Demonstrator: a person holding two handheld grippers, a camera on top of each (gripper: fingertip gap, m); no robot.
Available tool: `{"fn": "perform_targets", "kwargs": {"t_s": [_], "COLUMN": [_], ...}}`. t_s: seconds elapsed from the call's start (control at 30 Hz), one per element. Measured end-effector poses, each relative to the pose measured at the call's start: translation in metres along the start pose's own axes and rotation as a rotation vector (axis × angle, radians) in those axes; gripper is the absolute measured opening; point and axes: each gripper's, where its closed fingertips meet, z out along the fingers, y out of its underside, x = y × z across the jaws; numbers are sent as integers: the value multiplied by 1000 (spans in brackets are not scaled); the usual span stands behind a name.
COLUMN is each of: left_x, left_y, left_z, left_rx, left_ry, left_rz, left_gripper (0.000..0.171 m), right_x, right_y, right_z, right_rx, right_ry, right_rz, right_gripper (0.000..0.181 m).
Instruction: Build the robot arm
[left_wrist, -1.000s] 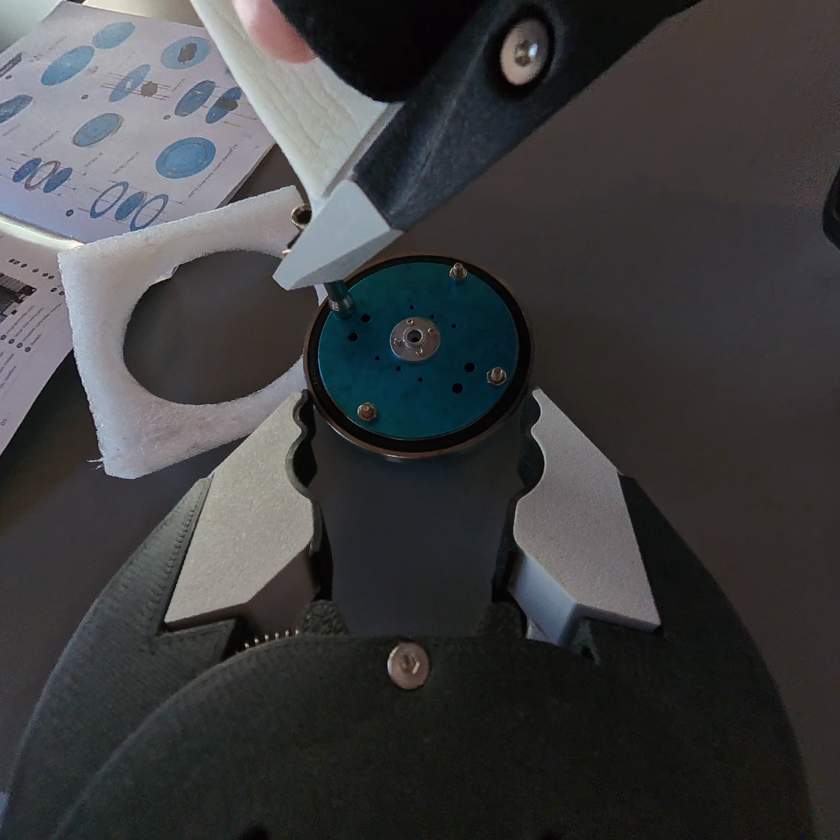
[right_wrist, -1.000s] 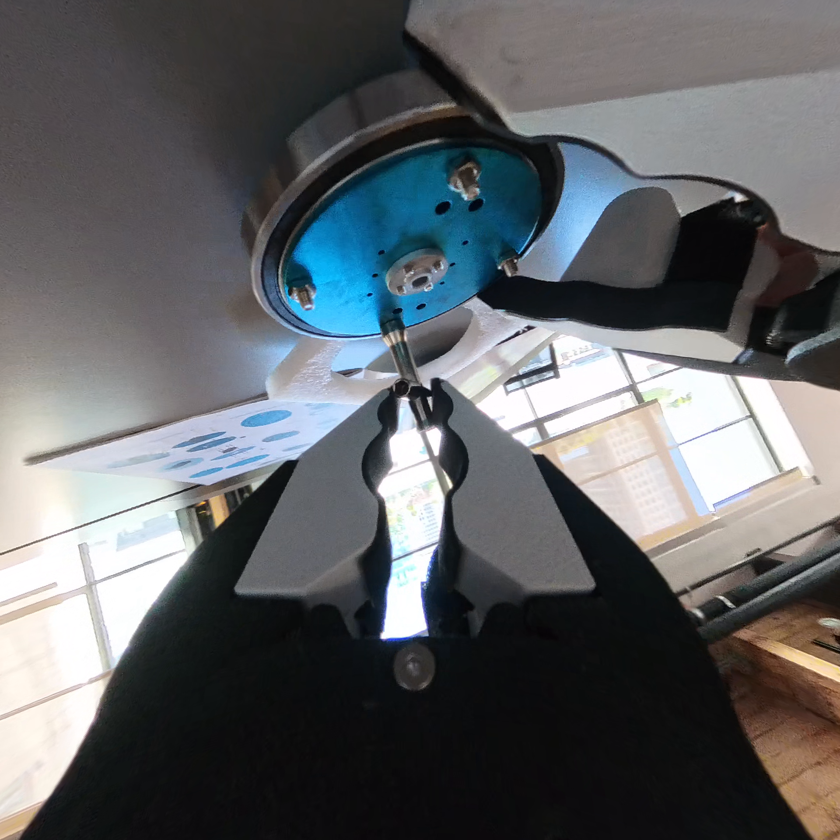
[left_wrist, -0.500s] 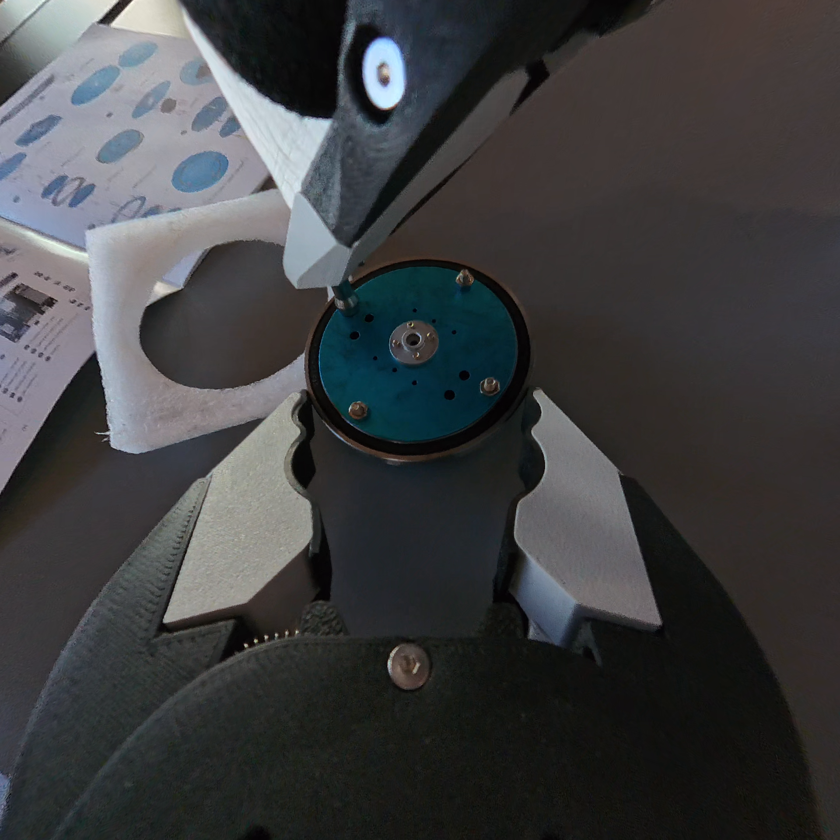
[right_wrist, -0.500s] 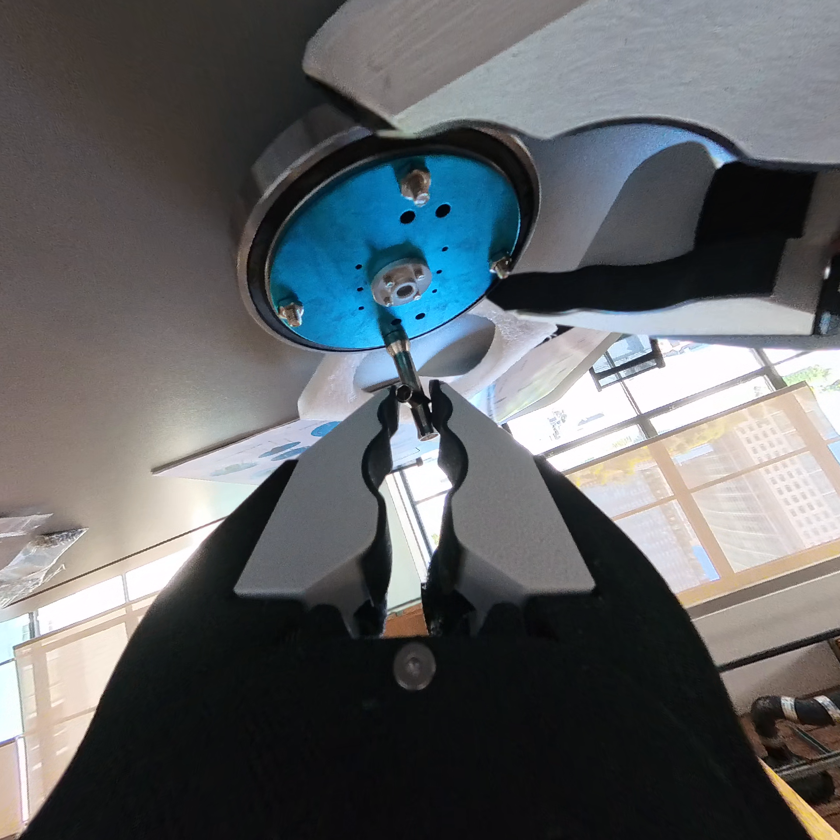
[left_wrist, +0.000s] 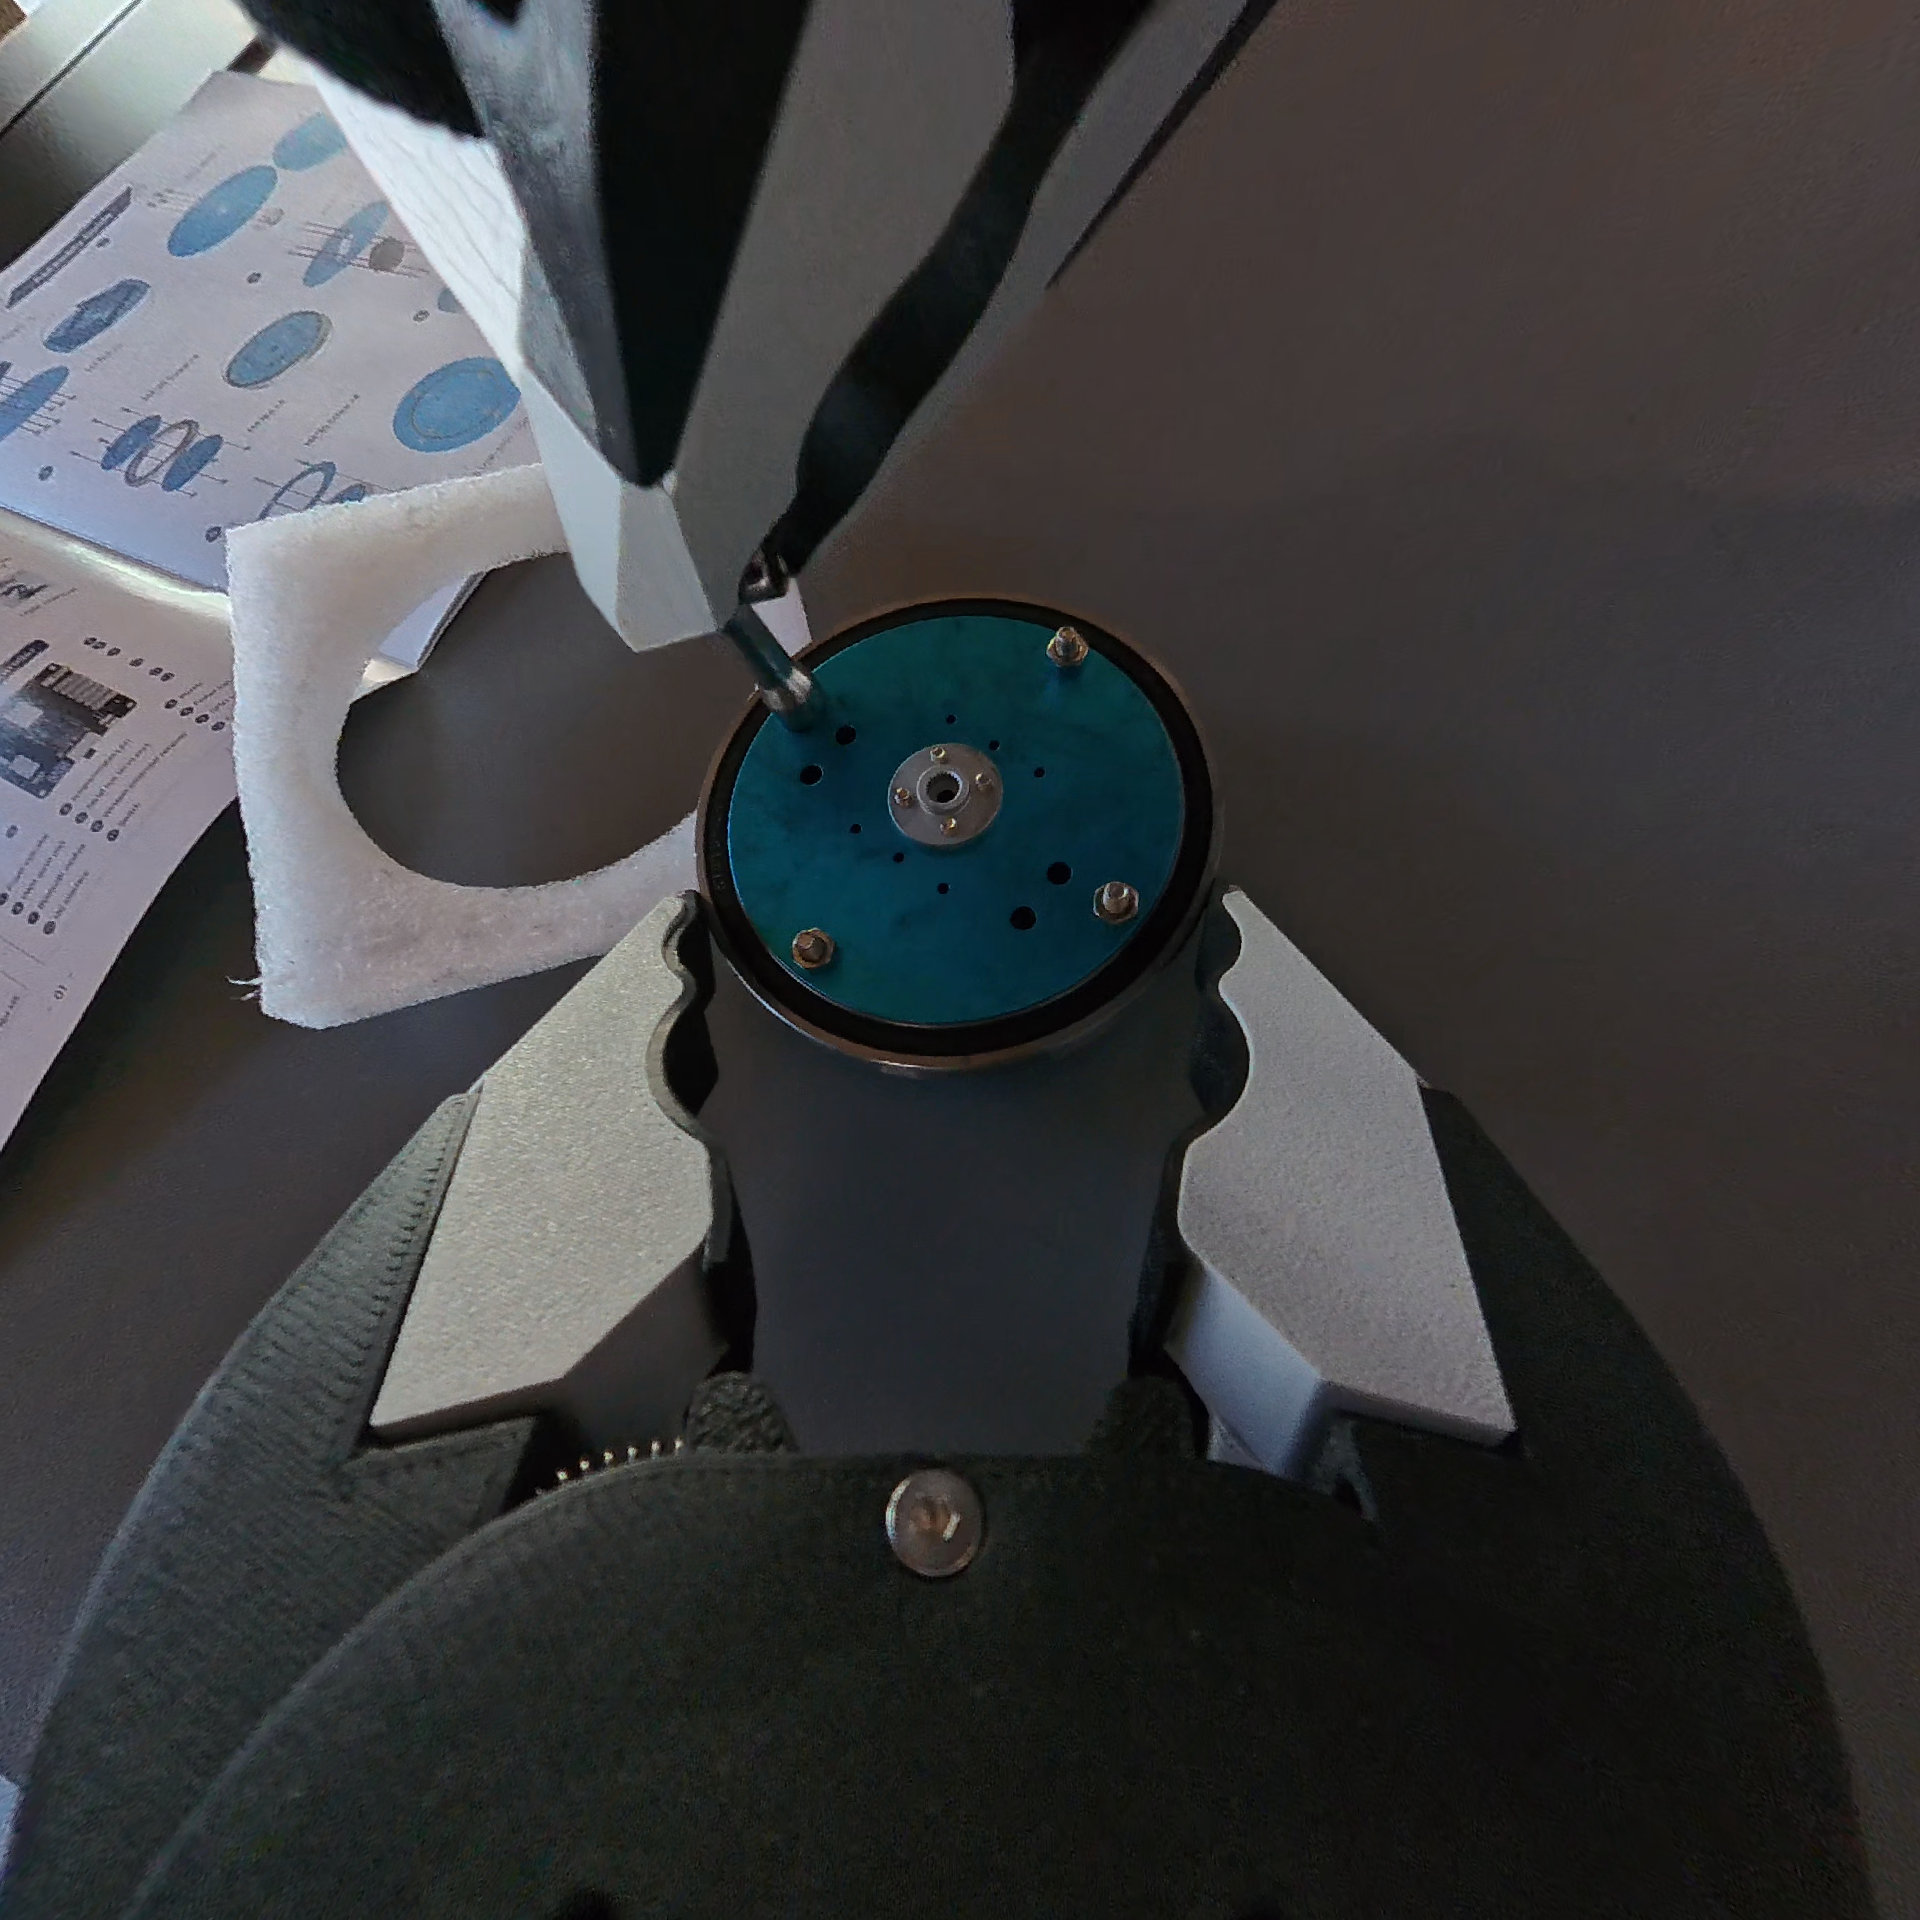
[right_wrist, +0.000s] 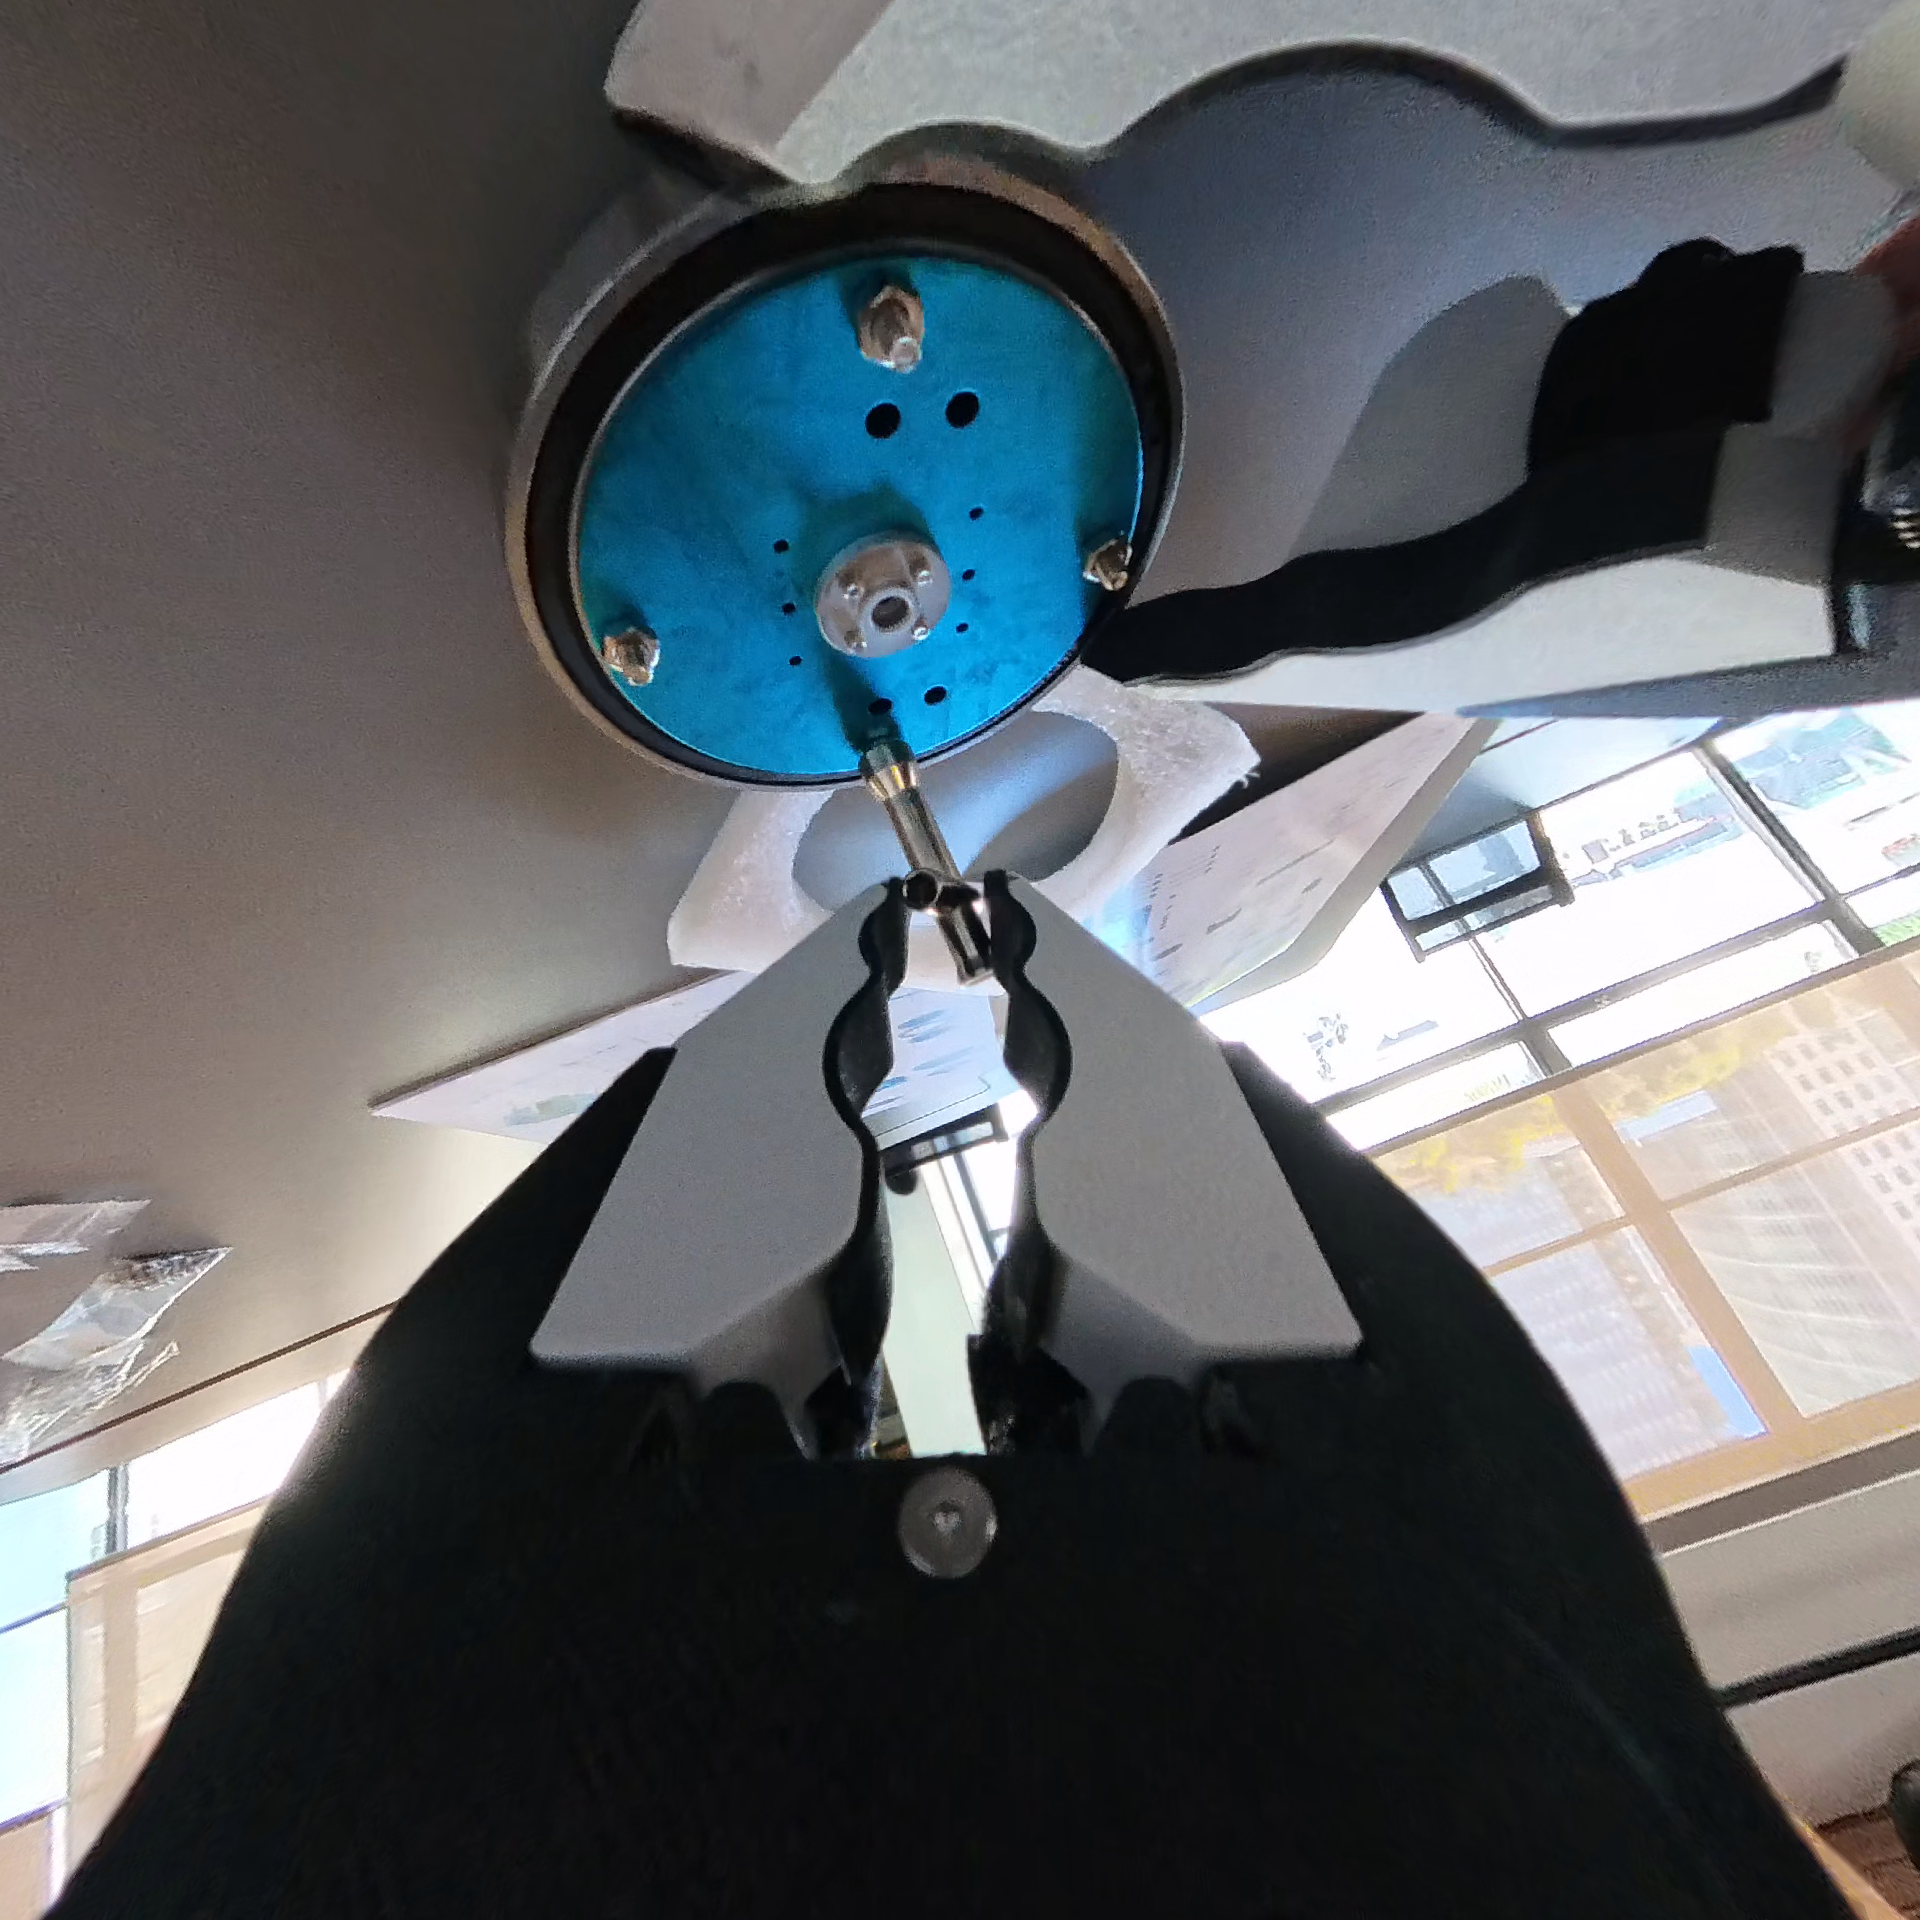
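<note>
Gripping the round metal motor with blue face plate (left_wrist: 961, 842) on the dark desk (left_wrist: 1507, 540), left claw (left_wrist: 956, 935) spans it wide; right claw (right_wrist: 943, 894) pinches a small silver socket driver (right_wrist: 914, 821) seated on the plate's edge.

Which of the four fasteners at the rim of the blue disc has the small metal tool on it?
The one at the disc's upper left in the left wrist view: the small metal tool, held by the right tongs, covers it. The other three stand bare.

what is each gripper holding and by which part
The right gripper pinches a small metal socket tool by its handle end. The left gripper clamps the round blue-faced disc by its rim.
</note>
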Motion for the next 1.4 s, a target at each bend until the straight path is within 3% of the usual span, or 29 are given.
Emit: {"fn": "perform_targets", "kwargs": {"t_s": [0.4, 0.7, 0.87, 1.4], "left_x": [0, 1, 2, 4], "left_y": [0, 2, 2, 2], "left_z": [0, 1, 1, 1], "left_rx": [-1, -12, -13, -11], "left_ry": [6, 3, 1, 15], "left_rz": [-4, 9, 21, 18], "left_gripper": [93, 89, 67, 69], "right_x": [-4, -13, -12, -13], "right_y": [-10, -16, -11, -7], "right_z": [-5, -6, -3, -2], "right_rx": [39, 86, 76, 167], "right_ry": [28, -187, -78, -85], "right_rz": [-39, 202, 107, 2], "right_gripper": [11, 7, 7, 6]}}
